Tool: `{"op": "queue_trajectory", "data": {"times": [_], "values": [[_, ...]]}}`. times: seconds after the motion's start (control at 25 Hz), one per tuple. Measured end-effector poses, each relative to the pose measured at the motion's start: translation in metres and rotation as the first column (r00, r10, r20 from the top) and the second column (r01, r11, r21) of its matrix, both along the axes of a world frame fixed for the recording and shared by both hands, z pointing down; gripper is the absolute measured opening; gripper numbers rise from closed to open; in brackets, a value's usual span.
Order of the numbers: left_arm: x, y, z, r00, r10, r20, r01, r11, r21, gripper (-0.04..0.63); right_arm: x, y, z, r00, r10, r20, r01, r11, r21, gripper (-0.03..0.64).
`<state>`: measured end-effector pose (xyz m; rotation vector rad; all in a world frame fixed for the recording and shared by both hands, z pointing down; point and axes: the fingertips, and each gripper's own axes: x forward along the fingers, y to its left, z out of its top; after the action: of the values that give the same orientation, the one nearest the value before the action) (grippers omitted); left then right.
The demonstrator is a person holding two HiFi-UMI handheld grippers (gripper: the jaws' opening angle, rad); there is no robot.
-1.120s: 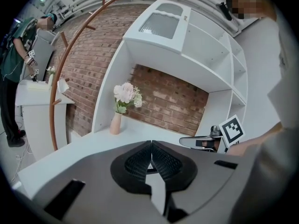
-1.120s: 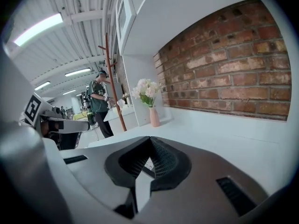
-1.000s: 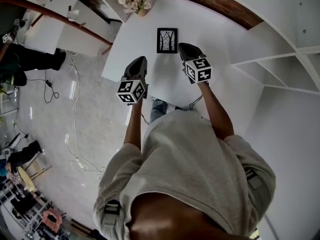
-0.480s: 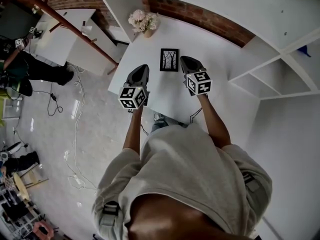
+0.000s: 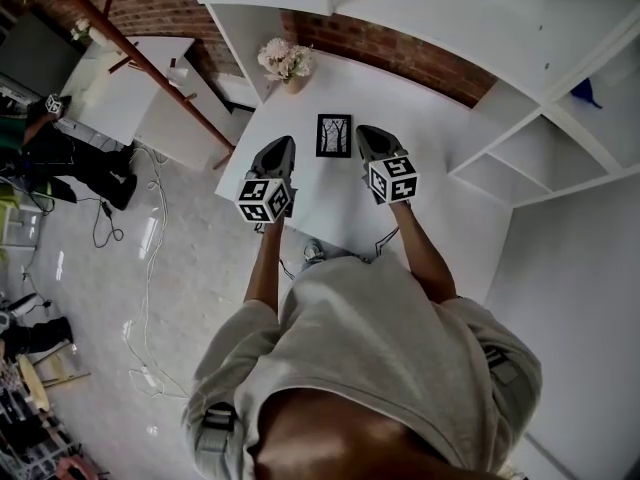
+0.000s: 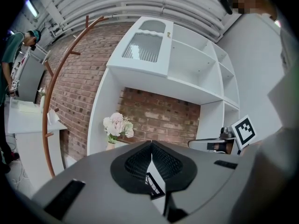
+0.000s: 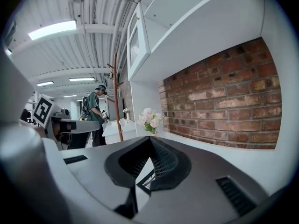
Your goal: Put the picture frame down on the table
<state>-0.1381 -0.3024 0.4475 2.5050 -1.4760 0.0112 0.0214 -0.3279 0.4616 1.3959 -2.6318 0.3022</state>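
My head camera looks steeply down from high above the white rectangular table [image 5: 420, 128]. The left gripper [image 5: 282, 144] and right gripper [image 5: 363, 133] cameras ride low over it, facing its pale pink flower bouquet [image 6: 117, 125], which all views share.

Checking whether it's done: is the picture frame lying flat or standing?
Lying flat: the picture frame shows its whole face upward on the white table.

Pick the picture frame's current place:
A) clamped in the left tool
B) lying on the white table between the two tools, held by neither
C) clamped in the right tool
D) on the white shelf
B: the picture frame lies on the table, between the left tool and right tool, both shut with nothing in them.
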Motion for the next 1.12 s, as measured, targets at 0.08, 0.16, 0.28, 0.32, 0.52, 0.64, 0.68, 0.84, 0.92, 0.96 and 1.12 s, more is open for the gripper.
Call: {"op": "queue_trajectory", "data": {"times": [0.08,0.16,0.28,0.32,0.52,0.64,0.68,0.84,0.92,0.96,1.12], "values": [[0.000,0.000,-0.003,1.000,0.000,0.001,0.000,1.000,0.005,0.017,0.000,0.000,-0.003,1.000,0.000,0.001,0.000,1.000,0.006,0.025],[0.000,-0.001,-0.007,1.000,-0.001,0.001,0.001,1.000,0.011,0.017,-0.001,-0.001,-0.006,1.000,-0.002,-0.004,0.002,1.000,0.009,0.025],[0.000,0.000,-0.010,1.000,-0.005,0.002,0.005,1.000,0.018,0.017,-0.002,0.001,-0.008,1.000,-0.008,-0.019,0.008,1.000,0.014,0.025],[0.000,0.000,-0.011,1.000,-0.005,0.004,0.005,1.000,0.020,0.017,-0.002,0.001,-0.008,1.000,-0.008,-0.017,0.009,1.000,0.015,0.025],[0.002,0.001,-0.013,1.000,-0.011,0.004,0.011,1.000,0.028,0.017,-0.001,0.002,-0.005,1.000,-0.013,-0.014,0.013,1.000,0.012,0.025],[0.003,0.001,-0.012,1.000,-0.015,-0.003,0.016,1.000,0.025,0.017,-0.001,0.002,-0.004,1.000,-0.016,-0.012,0.017,1.000,0.009,0.025],[0.003,0.002,-0.011,1.000,-0.016,-0.003,0.016,1.000,0.024,0.017,-0.001,0.002,-0.004,1.000,-0.016,-0.011,0.016,1.000,0.009,0.025],[0.002,0.004,-0.007,1.000,-0.019,-0.006,0.019,1.000,0.009,0.017,0.000,0.004,-0.002,1.000,-0.016,-0.010,0.016,1.000,0.000,0.025],[0.002,0.004,-0.005,1.000,-0.019,-0.007,0.019,1.000,0.004,0.017,0.001,0.004,0.000,1.000,-0.015,-0.011,0.015,1.000,-0.005,0.025],[0.002,0.004,-0.005,1.000,-0.019,-0.007,0.019,1.000,0.003,0.017,0.001,0.004,0.001,1.000,-0.016,-0.012,0.016,1.000,-0.008,0.025],[0.003,0.003,-0.004,1.000,-0.019,-0.005,0.019,1.000,0.000,0.017,0.001,0.004,0.003,1.000,-0.016,-0.015,0.016,1.000,-0.016,0.025]]}}
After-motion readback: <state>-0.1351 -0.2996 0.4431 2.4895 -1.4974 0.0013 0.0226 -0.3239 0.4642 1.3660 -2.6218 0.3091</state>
